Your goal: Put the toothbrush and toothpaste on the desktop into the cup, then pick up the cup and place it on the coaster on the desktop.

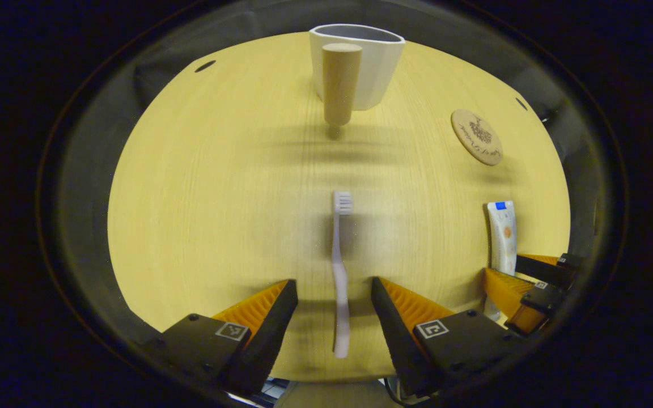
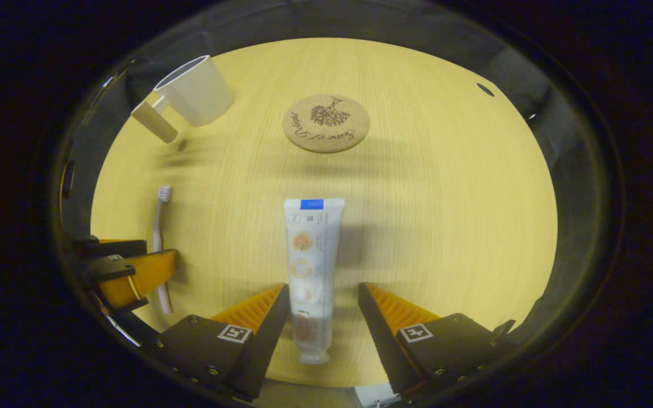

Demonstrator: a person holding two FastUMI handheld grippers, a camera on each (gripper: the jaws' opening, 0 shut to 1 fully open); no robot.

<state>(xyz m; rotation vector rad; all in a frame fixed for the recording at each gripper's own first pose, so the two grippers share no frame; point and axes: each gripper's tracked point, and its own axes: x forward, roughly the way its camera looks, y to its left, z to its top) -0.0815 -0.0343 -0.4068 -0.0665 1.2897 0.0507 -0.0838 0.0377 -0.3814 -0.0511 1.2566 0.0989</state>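
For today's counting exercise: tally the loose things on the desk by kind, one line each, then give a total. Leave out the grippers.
Cup: 1
Toothbrush: 1
Toothpaste: 1
Coaster: 1
Total: 4
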